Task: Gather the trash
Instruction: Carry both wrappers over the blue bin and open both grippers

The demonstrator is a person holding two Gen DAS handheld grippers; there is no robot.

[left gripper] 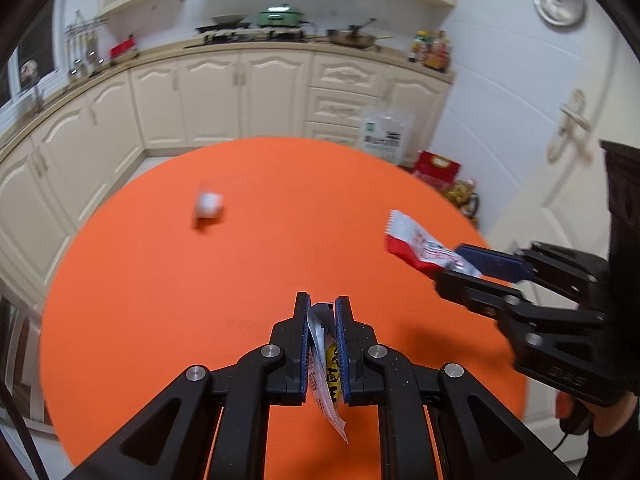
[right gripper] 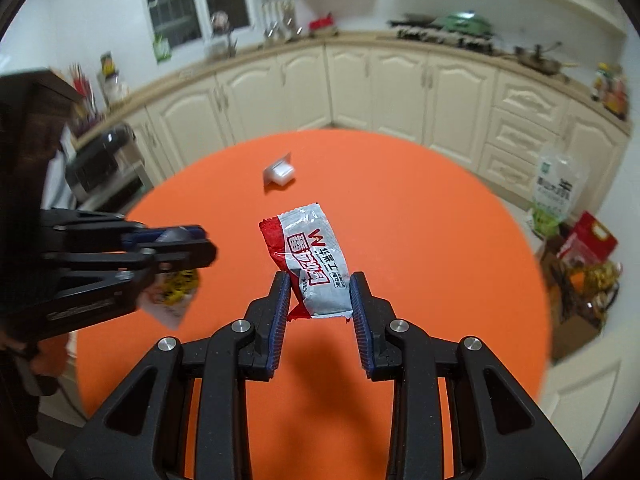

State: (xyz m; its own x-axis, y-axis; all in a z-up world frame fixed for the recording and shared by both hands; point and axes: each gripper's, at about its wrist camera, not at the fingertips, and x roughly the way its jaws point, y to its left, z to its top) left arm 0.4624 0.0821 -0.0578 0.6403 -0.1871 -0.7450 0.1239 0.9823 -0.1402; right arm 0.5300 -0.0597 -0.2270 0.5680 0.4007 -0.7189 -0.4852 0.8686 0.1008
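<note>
The left gripper (left gripper: 322, 312) is closed narrowly on a white and yellow wrapper (left gripper: 326, 364), which stands pinched on edge between the blue pads (left gripper: 303, 344) and hangs out below them. In the right wrist view the same wrapper (right gripper: 172, 296) dangles under the left gripper (right gripper: 200, 242) at the left side of the frame, above the table edge.

The right gripper (right gripper: 320, 284) has its fingers set moderately apart, and a red and silver wrapper (right gripper: 314, 256) spans the gap with its near end touching both pads; it is held up off the orange table (right gripper: 440, 280). From the left wrist view that gripper (left gripper: 456, 264) reaches in from the right with the wrapper (left gripper: 416, 242) sticking out past its tips.

Farther out, a small white packet (right gripper: 280, 172) lies alone on the table, well apart from both grippers, with bare orange surface between. It shows blurred in the left view (left gripper: 208, 206).

The round table's rim curves away on all sides. Beyond it stand cream cabinets (left gripper: 240, 100), a counter with a green pot (left gripper: 280, 16), bags (right gripper: 576, 248) on the floor at right, and a white door (left gripper: 560, 152).
</note>
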